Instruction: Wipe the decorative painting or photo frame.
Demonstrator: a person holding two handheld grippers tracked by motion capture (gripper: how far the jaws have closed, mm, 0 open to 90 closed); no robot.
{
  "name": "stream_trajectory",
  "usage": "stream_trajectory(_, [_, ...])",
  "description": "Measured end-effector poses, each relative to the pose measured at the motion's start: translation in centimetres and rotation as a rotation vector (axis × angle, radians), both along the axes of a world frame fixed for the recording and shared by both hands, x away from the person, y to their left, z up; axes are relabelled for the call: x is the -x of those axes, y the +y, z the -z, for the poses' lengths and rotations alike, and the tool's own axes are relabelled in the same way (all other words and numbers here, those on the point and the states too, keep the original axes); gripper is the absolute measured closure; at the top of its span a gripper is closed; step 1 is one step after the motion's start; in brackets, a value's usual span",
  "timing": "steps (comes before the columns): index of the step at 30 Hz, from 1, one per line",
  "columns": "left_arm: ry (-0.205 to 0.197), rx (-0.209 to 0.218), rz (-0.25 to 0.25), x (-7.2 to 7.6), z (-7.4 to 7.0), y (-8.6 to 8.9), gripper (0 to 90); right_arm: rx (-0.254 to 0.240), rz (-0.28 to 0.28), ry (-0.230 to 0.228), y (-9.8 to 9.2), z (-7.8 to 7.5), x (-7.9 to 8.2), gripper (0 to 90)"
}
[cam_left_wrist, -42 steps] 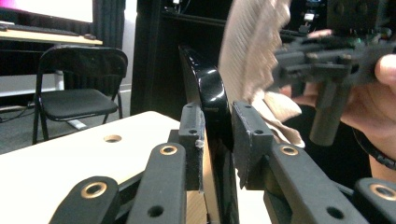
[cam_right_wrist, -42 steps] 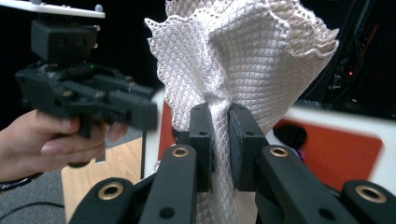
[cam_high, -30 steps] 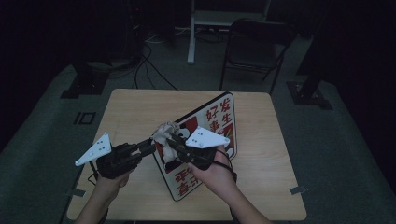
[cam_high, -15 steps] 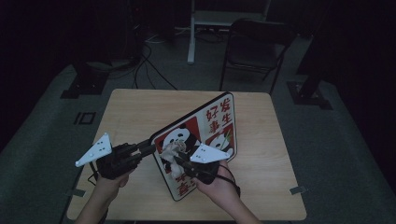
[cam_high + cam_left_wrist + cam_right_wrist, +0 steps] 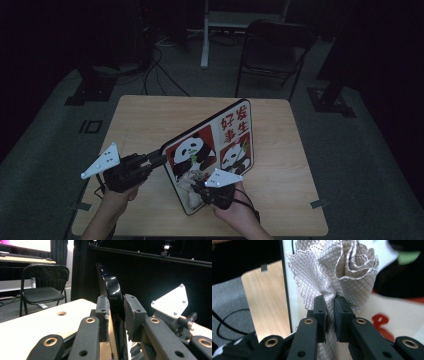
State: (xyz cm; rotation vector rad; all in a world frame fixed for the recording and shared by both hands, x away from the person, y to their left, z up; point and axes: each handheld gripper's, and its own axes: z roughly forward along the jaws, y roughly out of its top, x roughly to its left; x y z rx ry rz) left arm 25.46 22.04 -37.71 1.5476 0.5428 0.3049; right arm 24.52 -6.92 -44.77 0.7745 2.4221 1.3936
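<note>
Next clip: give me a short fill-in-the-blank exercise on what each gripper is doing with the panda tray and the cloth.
1. The left gripper is shut on the rim of the ____ tray, which is held tilted on edge over the table.
2. The right gripper is shut on a bunched, quilted grey ____.
3. In the high view, that bunched material presses against the tray's ____ face, the one that bears the pictures.
4. Beyond the table stands a black folding ____.

Missing words: panda; cloth; printed; chair
</note>
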Motion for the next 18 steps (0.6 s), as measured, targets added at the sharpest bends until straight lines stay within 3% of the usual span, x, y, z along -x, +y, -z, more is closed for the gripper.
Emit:
stream_trajectory(5, [0.001,0.002,0.001,0.0,0.0,0.0,76.0,0.031,0.0,0.023,-0.1,1.7,0.5,81.2])
stream_trajectory(18, [0.0,0.003,0.011,-0.1,0.0,0.1,76.1,0.113,-0.006,0.147,-0.3,6.2,1.2,81.1])
